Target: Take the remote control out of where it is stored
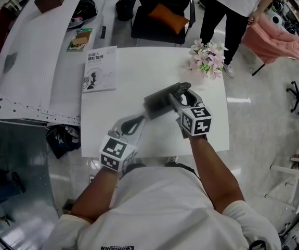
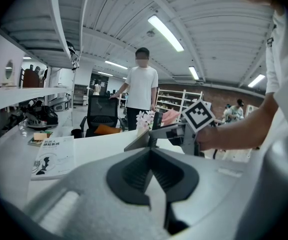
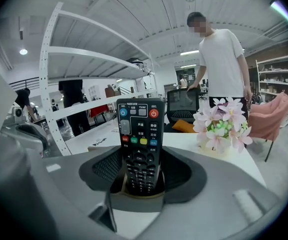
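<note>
A black remote control [image 3: 138,134] with coloured buttons stands upright between my right gripper's [image 3: 139,173] pads, which are shut on it. Its lower end sits in the mouth of a flat grey pouch [image 3: 133,202]. In the head view the grey pouch [image 1: 158,103] hangs just above the middle of the white table [image 1: 139,61], between both grippers; the remote itself is hidden there. My left gripper [image 1: 142,119] comes in from the lower left and is shut on the pouch's near edge. In the left gripper view the thin grey pouch [image 2: 139,140] runs from my left gripper [image 2: 150,153] towards the right gripper [image 2: 186,134].
A vase of pink flowers [image 1: 207,59] stands at the table's far right corner and a white book [image 1: 100,69] lies at its far left. Behind the table are a black chair [image 1: 162,12] with an orange cushion and a standing person [image 1: 232,9]. A long white desk [image 1: 29,51] runs along the left.
</note>
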{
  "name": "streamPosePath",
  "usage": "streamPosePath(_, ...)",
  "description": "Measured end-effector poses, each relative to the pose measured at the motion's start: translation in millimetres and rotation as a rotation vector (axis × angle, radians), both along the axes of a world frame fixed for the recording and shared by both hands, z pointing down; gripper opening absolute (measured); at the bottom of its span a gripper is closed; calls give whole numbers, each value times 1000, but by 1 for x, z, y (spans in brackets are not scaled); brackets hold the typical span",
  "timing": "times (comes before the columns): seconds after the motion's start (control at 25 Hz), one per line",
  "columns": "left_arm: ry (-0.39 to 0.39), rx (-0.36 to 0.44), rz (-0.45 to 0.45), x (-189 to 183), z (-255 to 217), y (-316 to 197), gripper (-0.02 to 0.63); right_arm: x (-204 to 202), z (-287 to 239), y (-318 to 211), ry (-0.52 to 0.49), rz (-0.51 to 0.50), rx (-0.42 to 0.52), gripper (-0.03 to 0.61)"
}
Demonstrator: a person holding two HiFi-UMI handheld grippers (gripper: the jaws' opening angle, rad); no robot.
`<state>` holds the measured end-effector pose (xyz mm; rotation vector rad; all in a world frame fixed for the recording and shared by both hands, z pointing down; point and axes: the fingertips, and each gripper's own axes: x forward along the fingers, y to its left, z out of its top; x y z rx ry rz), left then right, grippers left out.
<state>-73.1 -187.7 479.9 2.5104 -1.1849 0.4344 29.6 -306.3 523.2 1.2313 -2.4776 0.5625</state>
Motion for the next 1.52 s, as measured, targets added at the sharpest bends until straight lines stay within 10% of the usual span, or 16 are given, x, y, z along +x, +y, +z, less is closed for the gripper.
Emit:
streamPosePath(0.68, -8, 14, 39, 31, -2, 4, 2, 41, -63, 21, -106, 36, 93, 247)
streamPosePath(1.52, -31, -4, 136, 95, 9, 6, 2, 179, -11, 53, 74, 122, -33, 247)
